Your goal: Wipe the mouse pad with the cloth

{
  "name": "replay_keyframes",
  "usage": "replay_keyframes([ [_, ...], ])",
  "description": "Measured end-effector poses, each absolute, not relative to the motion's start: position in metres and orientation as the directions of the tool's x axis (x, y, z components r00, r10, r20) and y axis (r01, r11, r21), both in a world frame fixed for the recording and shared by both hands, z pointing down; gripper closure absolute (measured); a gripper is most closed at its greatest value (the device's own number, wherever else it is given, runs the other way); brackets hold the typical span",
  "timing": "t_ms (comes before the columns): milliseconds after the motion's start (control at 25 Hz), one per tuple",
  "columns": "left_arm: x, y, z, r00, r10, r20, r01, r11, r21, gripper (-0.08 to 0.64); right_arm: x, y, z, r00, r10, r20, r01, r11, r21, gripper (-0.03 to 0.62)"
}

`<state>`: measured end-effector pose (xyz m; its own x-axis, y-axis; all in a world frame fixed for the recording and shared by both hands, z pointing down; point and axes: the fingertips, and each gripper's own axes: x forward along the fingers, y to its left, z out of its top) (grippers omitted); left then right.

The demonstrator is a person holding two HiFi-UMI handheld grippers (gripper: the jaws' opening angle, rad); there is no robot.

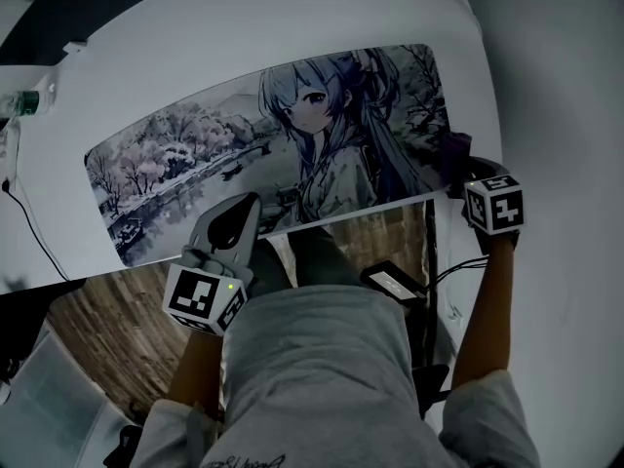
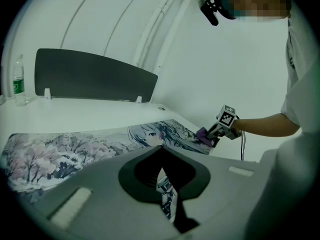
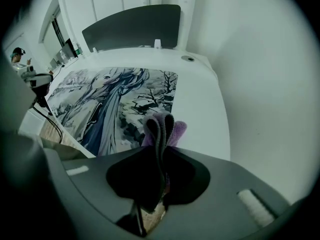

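A long mouse pad [image 1: 244,154] printed with an anime girl and snowy trees lies on the white desk [image 1: 546,291]. My right gripper [image 1: 466,175] is shut on a folded purple cloth [image 1: 456,156] at the pad's near right corner. In the right gripper view the cloth [image 3: 172,129] sticks up between the jaws, over the pad's [image 3: 100,99] edge. My left gripper [image 1: 237,213] hovers at the pad's front edge near its middle, with its jaws together and nothing between them. From the left gripper view, the pad [image 2: 75,144] stretches ahead, with the right gripper [image 2: 212,134] and cloth [image 2: 202,133] at its far end.
A water bottle [image 1: 21,103] stands at the desk's far left corner. A dark partition panel [image 2: 95,76] runs along the back edge. A black cable [image 1: 29,222] crosses the desk's left side. Below the desk edge are wooden floor [image 1: 107,330] and a black device [image 1: 395,283].
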<state>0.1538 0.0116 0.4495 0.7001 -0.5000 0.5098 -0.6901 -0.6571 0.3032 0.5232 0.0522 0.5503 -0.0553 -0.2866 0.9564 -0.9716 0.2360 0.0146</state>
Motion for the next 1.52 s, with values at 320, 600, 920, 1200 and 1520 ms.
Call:
replay_keyframes([
  [320,0.147,0.014,0.448,0.701,-0.493,0.515,-0.687,-0.661,0.302,0.543,0.507,0.053,0.554,-0.098,-0.278,0.956,-0.983,0.178,-0.048,0.514],
  [600,0.123,0.017,0.448,0.707,-0.484,0.515,-0.68,-0.665,0.309,0.543,0.485,0.052,0.552,-0.092,-0.294,0.951,-0.985,0.169,-0.043,0.514],
  [920,0.078,0.014,0.442,0.715,-0.476,0.512,-0.67,-0.675,0.309,0.543,0.434,0.052,0.55,-0.1,-0.292,0.951,-0.984,0.168,-0.052,0.514],
  [1200,0.037,0.017,0.436,0.71,-0.482,0.513,-0.676,-0.671,0.305,0.543,0.38,0.052,0.551,-0.134,-0.295,0.946,-0.981,0.173,-0.085,0.514],
  [1520,-0.017,0.021,0.43,0.697,-0.507,0.507,-0.693,-0.659,0.294,0.543,0.318,0.053,0.551,-0.153,-0.271,0.95,-0.972,0.217,-0.094,0.514],
])
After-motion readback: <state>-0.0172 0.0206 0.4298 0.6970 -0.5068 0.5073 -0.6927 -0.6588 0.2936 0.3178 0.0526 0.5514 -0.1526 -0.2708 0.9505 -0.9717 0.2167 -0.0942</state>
